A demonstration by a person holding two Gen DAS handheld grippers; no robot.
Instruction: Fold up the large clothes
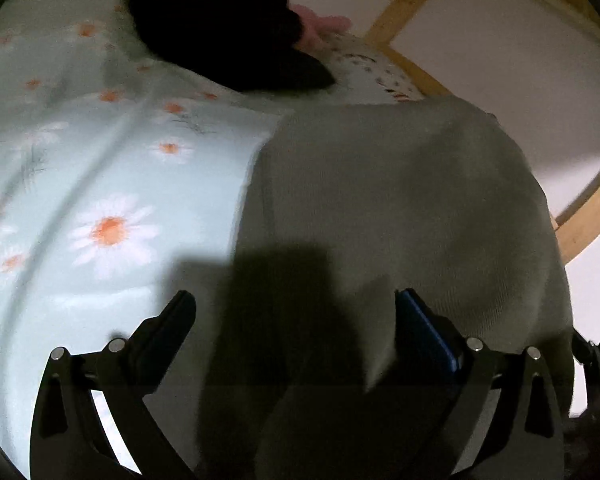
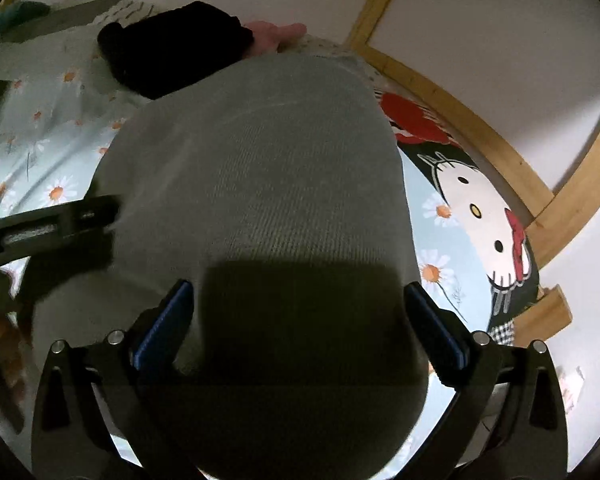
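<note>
both grippers (image 1: 294, 312) (image 2: 298, 300) wide open, holding nothing, over grey cloth (image 2: 260, 184) on bed (image 1: 100, 160); near part lost in shadow.

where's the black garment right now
The black garment lies bunched at the far end of the daisy-print bedsheet, upper left in both wrist views, just beyond the grey knit garment.

Grey garment (image 2: 260, 200): near hem lost in shadow, cut off by lower edge in both views. Pink item (image 1: 324, 26) mostly hidden behind black clothing (image 1: 228, 28); kind unclear. Cartoon-cat cushion (image 2: 480, 216) partly covered by garment.
</note>
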